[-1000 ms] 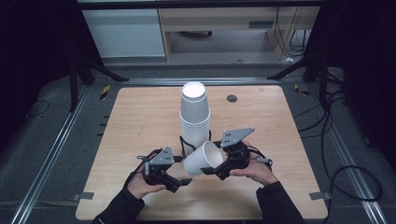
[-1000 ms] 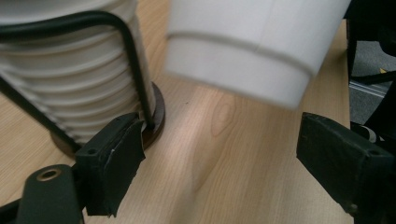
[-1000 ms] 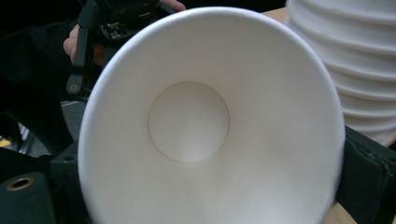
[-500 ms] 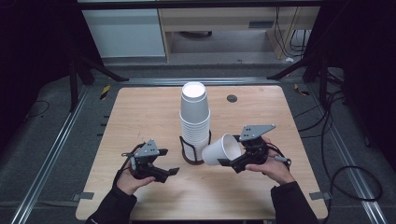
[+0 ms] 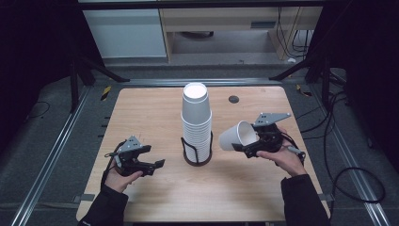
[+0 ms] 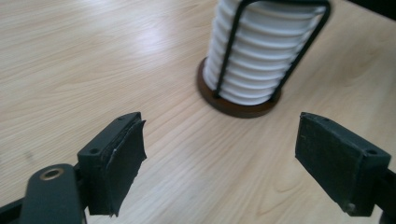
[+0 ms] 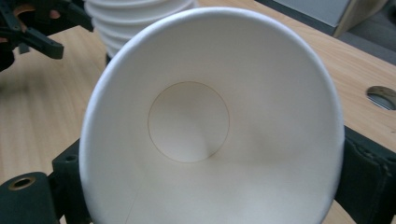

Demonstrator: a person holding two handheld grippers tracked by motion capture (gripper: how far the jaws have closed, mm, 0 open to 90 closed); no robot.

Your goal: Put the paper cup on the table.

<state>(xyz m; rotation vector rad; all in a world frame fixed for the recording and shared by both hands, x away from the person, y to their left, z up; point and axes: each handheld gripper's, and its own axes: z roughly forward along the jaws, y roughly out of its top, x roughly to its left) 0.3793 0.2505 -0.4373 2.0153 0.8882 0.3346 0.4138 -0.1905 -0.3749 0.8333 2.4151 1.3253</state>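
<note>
A tall stack of white paper cups (image 5: 196, 117) stands upside down in a black wire holder (image 5: 196, 159) at the table's middle. My right gripper (image 5: 250, 143) is right of the stack and shut on a single white paper cup (image 5: 236, 136), held on its side above the table. In the right gripper view that cup (image 7: 205, 130) shows its open mouth between the jaws. My left gripper (image 5: 153, 157) is left of the holder, open and empty. Its jaws have just been closing a little. Ahead of the left gripper (image 6: 219, 140) stand the cup stack (image 6: 261, 60) and its holder base (image 6: 243, 106).
The wooden table (image 5: 141, 113) has a dark round hole (image 5: 234, 99) near its far edge. Metal rails and cables lie on the floor around it. Bare wood lies to both sides of the stack.
Both hands have moved apart from the stack's front. The left gripper went left with nothing in it. The right gripper went right with the cup in it.
</note>
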